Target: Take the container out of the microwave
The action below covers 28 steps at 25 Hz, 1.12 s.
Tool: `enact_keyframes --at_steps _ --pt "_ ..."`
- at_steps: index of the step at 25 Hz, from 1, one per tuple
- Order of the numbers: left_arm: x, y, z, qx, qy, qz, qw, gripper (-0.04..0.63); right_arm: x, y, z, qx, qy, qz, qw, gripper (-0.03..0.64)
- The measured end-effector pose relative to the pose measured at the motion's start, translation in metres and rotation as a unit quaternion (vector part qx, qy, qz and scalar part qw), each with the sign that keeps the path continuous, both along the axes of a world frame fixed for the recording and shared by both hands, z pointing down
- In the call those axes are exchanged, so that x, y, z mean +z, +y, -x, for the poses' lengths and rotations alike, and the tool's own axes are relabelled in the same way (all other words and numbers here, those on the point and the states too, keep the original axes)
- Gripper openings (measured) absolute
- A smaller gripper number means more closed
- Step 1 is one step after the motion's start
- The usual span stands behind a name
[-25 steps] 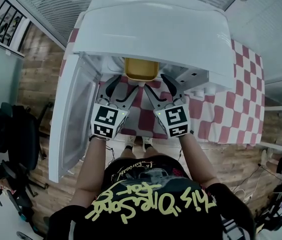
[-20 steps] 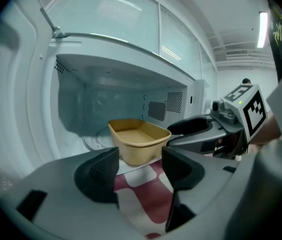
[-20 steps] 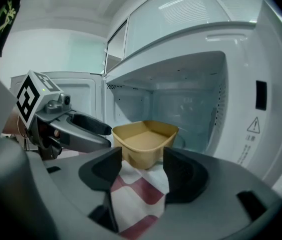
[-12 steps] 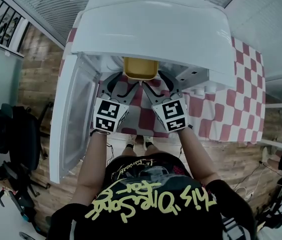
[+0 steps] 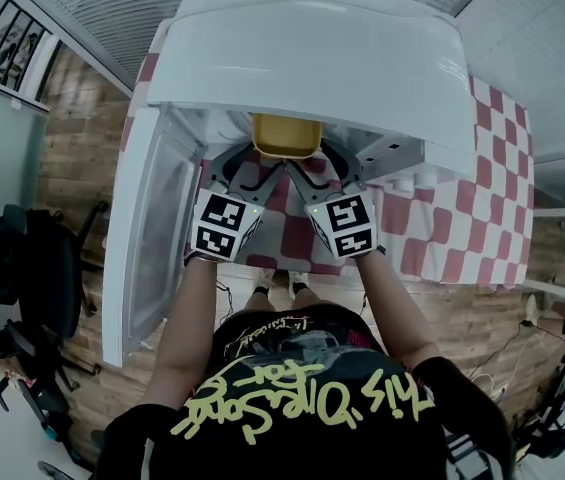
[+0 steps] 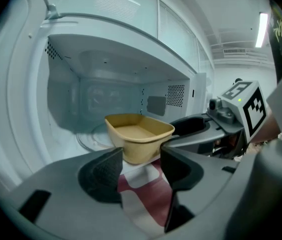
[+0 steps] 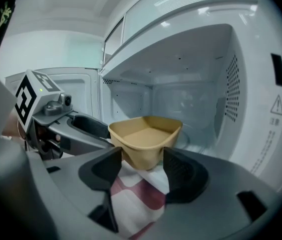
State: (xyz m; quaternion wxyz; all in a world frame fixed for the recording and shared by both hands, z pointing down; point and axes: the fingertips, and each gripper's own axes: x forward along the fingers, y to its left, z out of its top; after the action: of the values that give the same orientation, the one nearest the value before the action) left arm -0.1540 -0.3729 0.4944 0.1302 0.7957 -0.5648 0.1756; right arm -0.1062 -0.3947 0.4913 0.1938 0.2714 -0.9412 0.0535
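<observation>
Container (image 5: 284,134), yellow and open-topped, sits at the mouth of the open microwave (image 5: 302,58), straight ahead and midway between both grippers. Left gripper (image 5: 247,173) and right gripper (image 5: 320,173) are equally near: fingers spread, empty, tips just short of its near wall.

A warning triangle (image 7: 277,105) with an exclamation mark is showing on the microwave's (image 7: 280,154) front frame, right of the cavity opening, and the fine print under it is running too small to read. In front of the microwave, the person's black T-shirt (image 5: 302,460) is carrying yellow brush lettering (image 5: 302,405), seen upside down, that seems to begin "this One's For". The left gripper's cube (image 5: 223,226) and the right gripper's cube (image 5: 350,225) are showing only black-and-white square markers, no letters or numbers.
</observation>
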Motion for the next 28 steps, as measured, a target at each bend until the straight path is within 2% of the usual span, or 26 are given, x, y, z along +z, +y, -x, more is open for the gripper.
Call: enact_keyframes --at_steps 7,18,28 --pt "-0.003 -0.003 -0.001 -0.006 -0.005 -0.001 1.0 0.215 0.0 -0.002 0.002 0.006 -0.004 0.003 1.0 0.25" --pt "-0.004 0.003 -0.001 -0.029 -0.007 0.001 0.9996 0.207 -0.001 0.005 -0.001 0.013 0.008 -0.002 1.0 0.249" --pt "-0.014 0.013 -0.01 -0.037 -0.014 0.0 0.9992 0.204 -0.009 0.015 -0.011 0.016 -0.003 0.001 1.0 0.249"
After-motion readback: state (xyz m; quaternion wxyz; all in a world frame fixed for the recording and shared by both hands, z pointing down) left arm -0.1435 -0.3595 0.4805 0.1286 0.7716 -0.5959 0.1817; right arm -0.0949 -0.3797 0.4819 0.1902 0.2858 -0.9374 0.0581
